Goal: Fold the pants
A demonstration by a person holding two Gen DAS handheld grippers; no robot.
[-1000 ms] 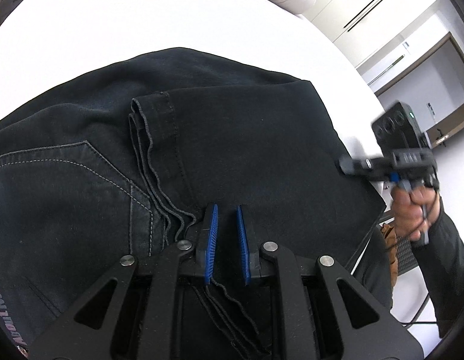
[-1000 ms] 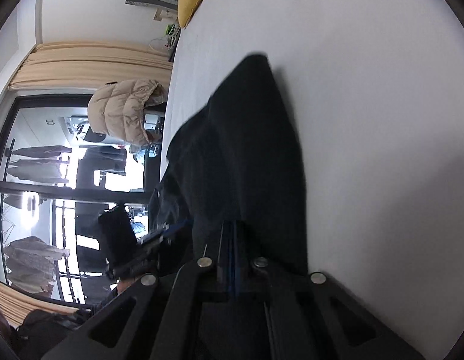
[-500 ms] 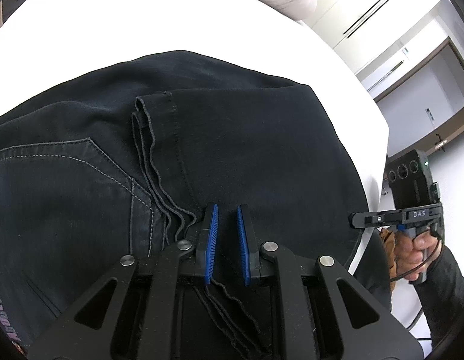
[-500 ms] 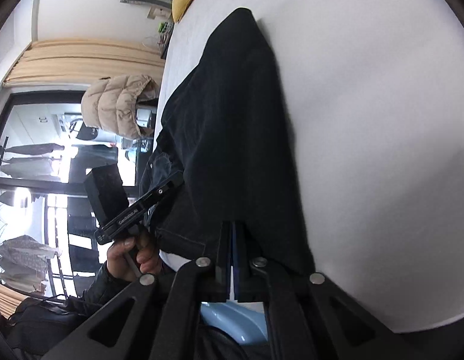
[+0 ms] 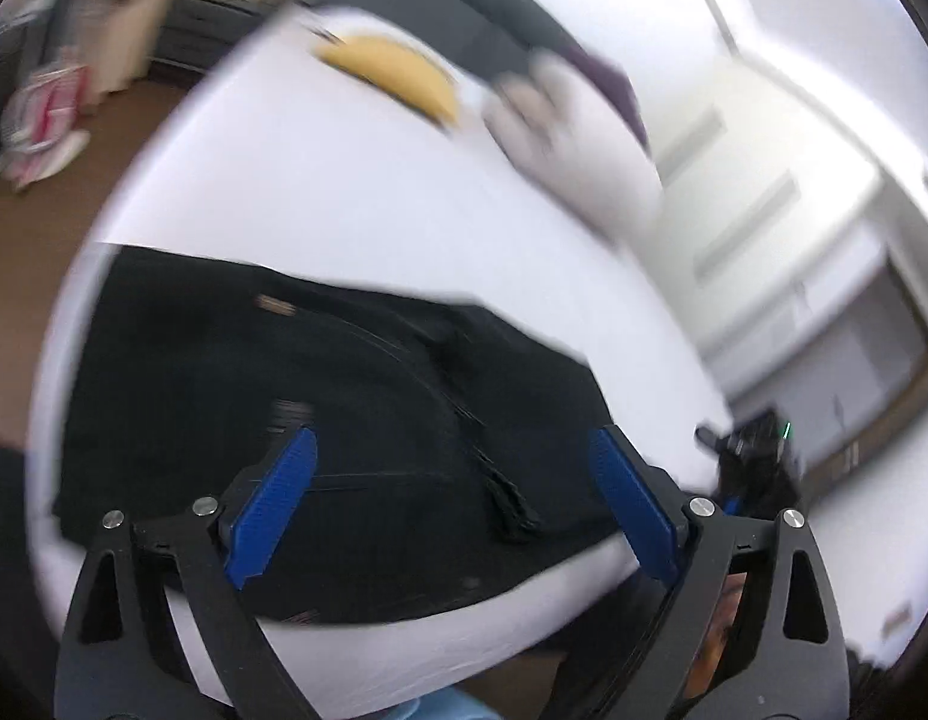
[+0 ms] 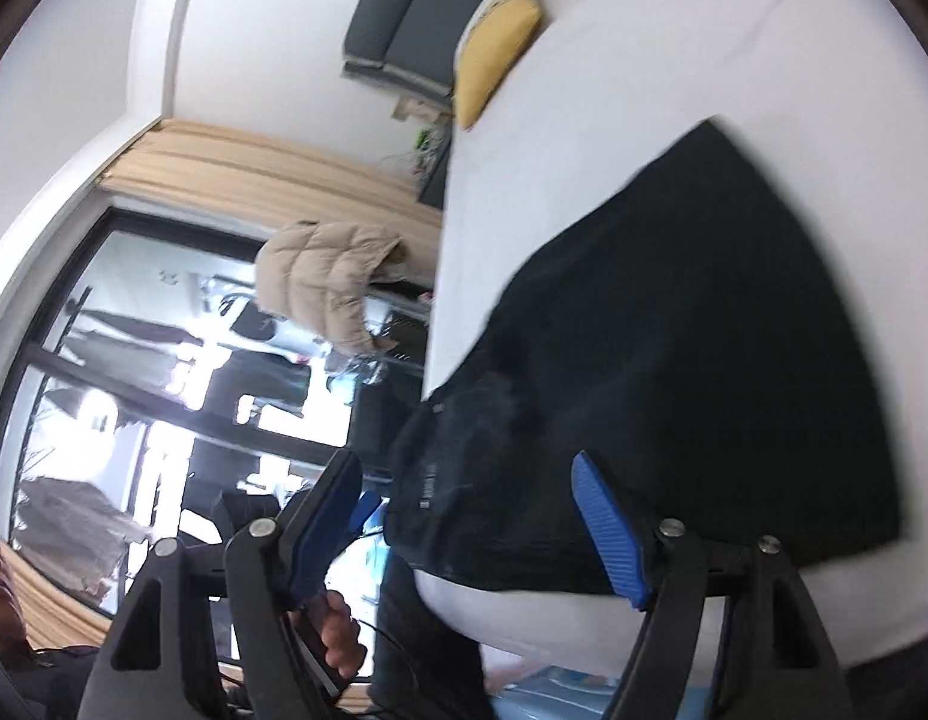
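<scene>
Nearby, yellow cushion (image 6: 498,48), beige jacket (image 6: 329,285).

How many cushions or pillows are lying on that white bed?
2: a yellow cushion at the bed's far end, and a white pillow beside it. More may lie out of view.

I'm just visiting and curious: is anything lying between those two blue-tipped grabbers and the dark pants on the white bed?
Nothing visible. The pants lie folded on the bed, with bare sheet around them. The left gripper and right gripper hang over the pants with jaws opening and nothing between them. The yellow cushion sits far off.
</scene>
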